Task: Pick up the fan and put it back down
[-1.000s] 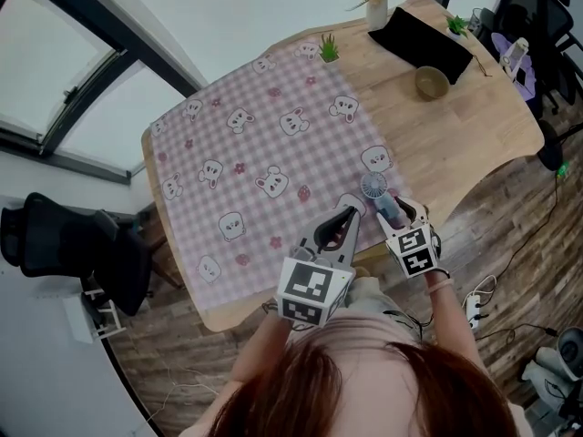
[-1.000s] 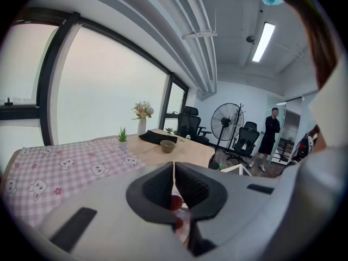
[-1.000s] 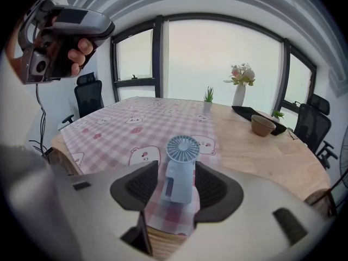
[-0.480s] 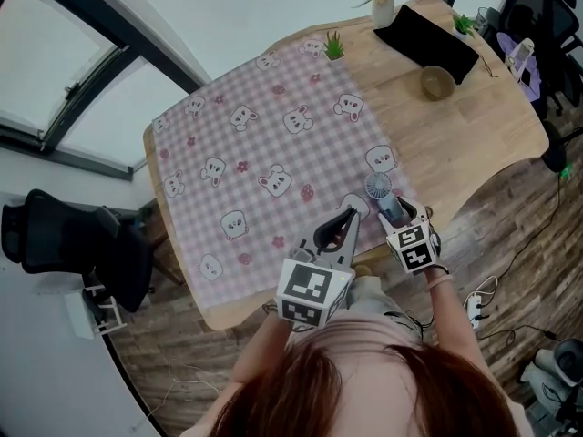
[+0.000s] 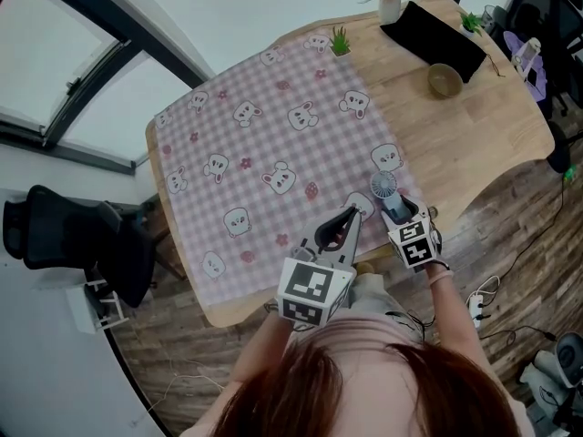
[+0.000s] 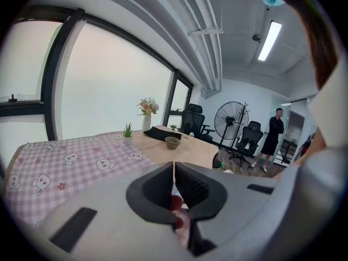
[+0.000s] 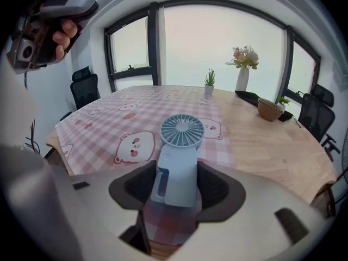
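Observation:
A small pale blue hand fan (image 7: pixel 179 145) lies on the pink checked tablecloth (image 5: pixel 255 135) near the table's front right corner, its round head (image 5: pixel 383 186) pointing away from me. My right gripper (image 5: pixel 398 212) straddles its handle. Its jaws have just been opening and now stand wide on either side of the handle (image 7: pixel 175 173) without squeezing it. My left gripper (image 5: pixel 349 218) hovers over the cloth just left of the fan, its fingers (image 6: pixel 157 186) closed to a thin slit with nothing between them.
On the bare wood at the far right are a brown bowl (image 5: pixel 444 80), a black pouch (image 5: pixel 433 39), a flower vase (image 5: pixel 390 3) and a small potted plant (image 5: pixel 341 42). The table's front edge runs right below both grippers. A person (image 6: pixel 270 137) stands by office chairs.
My right gripper has sunk a little toward the cloth with the fan between its jaws. The left gripper has stayed where it was.

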### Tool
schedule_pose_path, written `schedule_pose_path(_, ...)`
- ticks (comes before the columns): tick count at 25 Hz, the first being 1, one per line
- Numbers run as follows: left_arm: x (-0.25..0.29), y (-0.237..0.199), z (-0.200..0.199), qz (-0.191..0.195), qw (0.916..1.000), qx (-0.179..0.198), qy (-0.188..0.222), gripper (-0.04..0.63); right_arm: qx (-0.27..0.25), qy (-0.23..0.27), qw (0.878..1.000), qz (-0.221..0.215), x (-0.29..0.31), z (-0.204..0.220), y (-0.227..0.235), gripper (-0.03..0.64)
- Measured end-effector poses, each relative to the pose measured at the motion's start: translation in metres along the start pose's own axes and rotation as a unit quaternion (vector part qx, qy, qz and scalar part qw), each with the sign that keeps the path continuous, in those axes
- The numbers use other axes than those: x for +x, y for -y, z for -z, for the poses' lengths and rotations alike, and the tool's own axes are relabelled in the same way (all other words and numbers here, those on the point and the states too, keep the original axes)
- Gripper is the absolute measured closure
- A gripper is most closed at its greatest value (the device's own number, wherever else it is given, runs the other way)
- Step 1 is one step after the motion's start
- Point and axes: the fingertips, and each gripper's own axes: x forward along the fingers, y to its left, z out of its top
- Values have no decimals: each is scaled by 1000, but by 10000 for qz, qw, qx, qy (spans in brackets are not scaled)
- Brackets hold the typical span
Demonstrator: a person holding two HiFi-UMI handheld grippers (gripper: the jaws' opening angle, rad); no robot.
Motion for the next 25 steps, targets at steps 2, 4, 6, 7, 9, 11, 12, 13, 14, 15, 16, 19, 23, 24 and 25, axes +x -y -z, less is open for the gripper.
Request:
schedule_pose_path(2, 0, -3, -2, 21, 10000, -54, -4, 580, -9, -16, 10000, 69, 3, -2, 3, 394)
schedule_pose_path(4, 1, -5, -4, 31, 10000, -85, 1, 580, -5, 9, 10000, 88, 5, -4, 5, 394)
schedule_pose_path(6, 1, -5, -4, 25, 9999, -102, 12, 580, 39, 26, 10000, 45, 5, -4, 4, 399)
schedule_pose_path(7, 2, -5, -4, 23, 9999, -109, 20, 580, 69, 25, 10000, 40, 5, -4, 4, 400)
schedule_pose_path(9, 3, -5, -2, 33, 9999, -122, 34, 580, 110, 7, 9999, 63, 5, -4, 5, 403)
schedule_pose_path(11, 5, -5, 0, 58, 9999, -150, 36, 580, 137, 2, 9999, 86, 7, -3, 6, 405)
schedule_pose_path(12, 6, -5, 0, 69, 9998, -170, 35, 580, 140, 10, 9999, 90, 7, -3, 6, 405)
schedule_pose_path(13, 6, -5, 0, 73, 9998, -186, 35, 580, 142, 17, 9999, 92, 8, -4, 6, 405)
schedule_pose_path(14, 5, -4, -1, 69, 9998, -196, 35, 580, 152, 12, 9998, 93, 8, -3, 6, 405)
schedule_pose_path(15, 4, -4, -1, 62, 9998, -201, 36, 580, 178, -6, 9998, 89, 7, -1, 4, 405)
schedule_pose_path(16, 2, -3, -1, 53, 9998, -203, 34, 580, 215, -34, 9997, 77, 7, 2, 2, 405)
schedule_pose_path(19, 0, -2, -2, 30, 9998, -192, 21, 580, 238, -50, 9997, 57, 2, 0, -2, 407)
schedule_pose_path(23, 4, -1, -2, 10, 9998, -174, 27, 580, 236, 92, 9996, 119, -1, -6, 4, 406)
schedule_pose_path(24, 4, 0, -2, -1, 9999, -162, 33, 580, 239, 131, 9995, 132, -2, -8, 5, 406)
schedule_pose_path(25, 4, 0, -3, -18, 9999, -146, 41, 580, 239, 166, 9995, 142, -4, -10, 6, 407)
